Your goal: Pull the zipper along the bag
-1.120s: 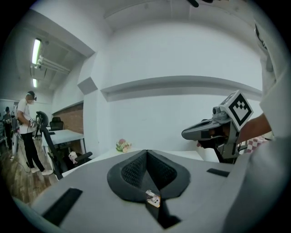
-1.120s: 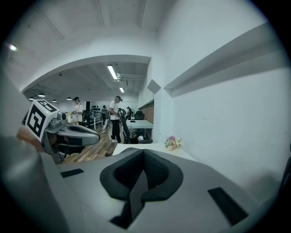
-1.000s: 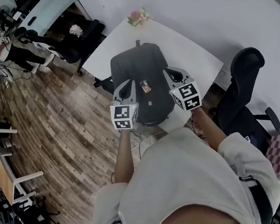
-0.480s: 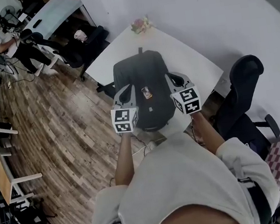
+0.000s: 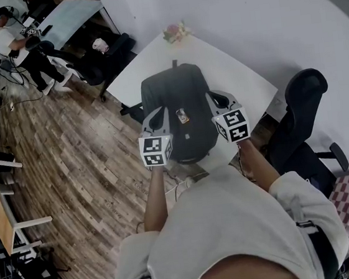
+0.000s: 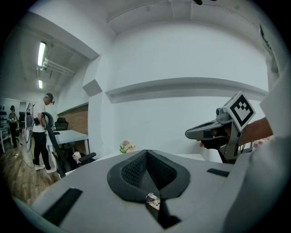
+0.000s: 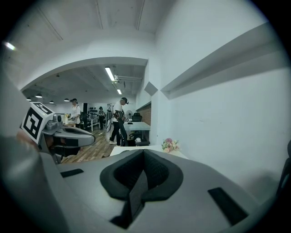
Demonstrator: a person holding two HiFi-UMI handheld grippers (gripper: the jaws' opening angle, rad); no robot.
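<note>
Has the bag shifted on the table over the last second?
No. The bag sits as before, same gap to the flowers on the table.

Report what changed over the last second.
Nothing was taken hold of or let go. Only the person in the background walked closer to the far desk. The left gripper and right gripper stayed shut, side by side over the bag, which lies unmoved on the white table.

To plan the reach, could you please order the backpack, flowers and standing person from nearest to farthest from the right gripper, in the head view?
1. Backpack, at the right gripper.
2. Flowers, table's far corner.
3. Standing person, far left.
</note>
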